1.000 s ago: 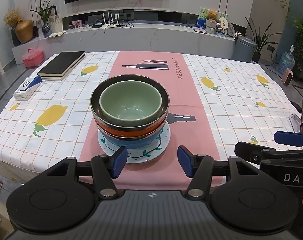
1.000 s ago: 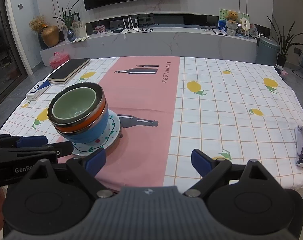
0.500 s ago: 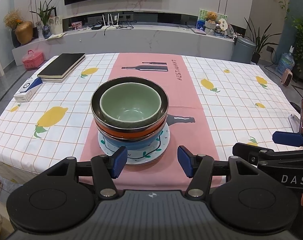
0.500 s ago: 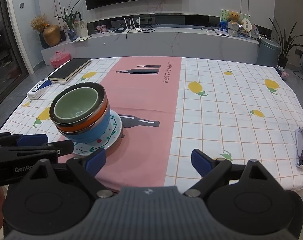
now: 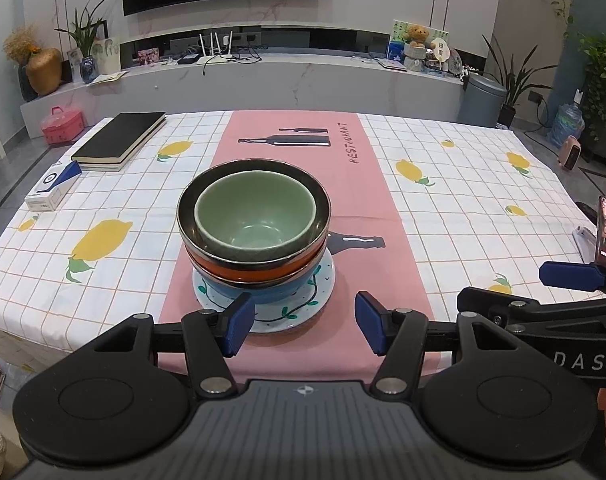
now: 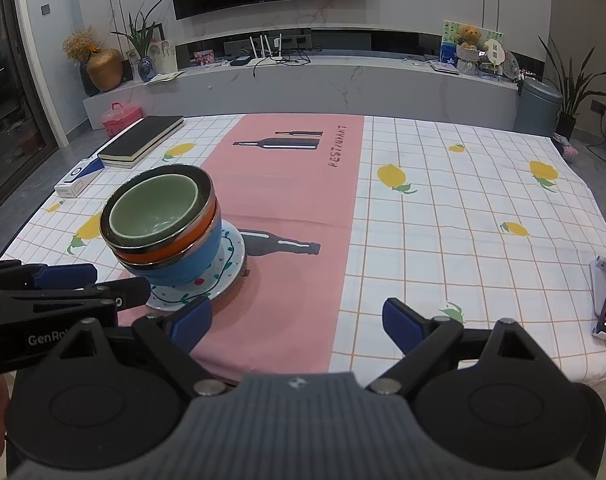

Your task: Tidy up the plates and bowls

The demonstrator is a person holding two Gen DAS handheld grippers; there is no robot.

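Bowls (image 5: 253, 228) sat nested on the patterned plate (image 5: 299, 312) near the table's (image 5: 463, 208) front edge, little changed over the last second. Left gripper (image 5: 299, 326) and right gripper (image 6: 297, 320) both hung wide and empty before it. Perhaps another plate lay beneath, hidden. Farther back-left lay a black book (image 5: 119, 140).

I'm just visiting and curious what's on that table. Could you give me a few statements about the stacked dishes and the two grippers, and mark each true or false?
1. The green bowl sits innermost at the top of the stack. True.
2. The stack rests on a patterned plate. True.
3. The left gripper is clamped on the plate. False: its jaws are open and hold nothing.
4. The black book lies on the pink runner. False: it lies on the checked cloth, far left.
5. The right gripper is open. True.
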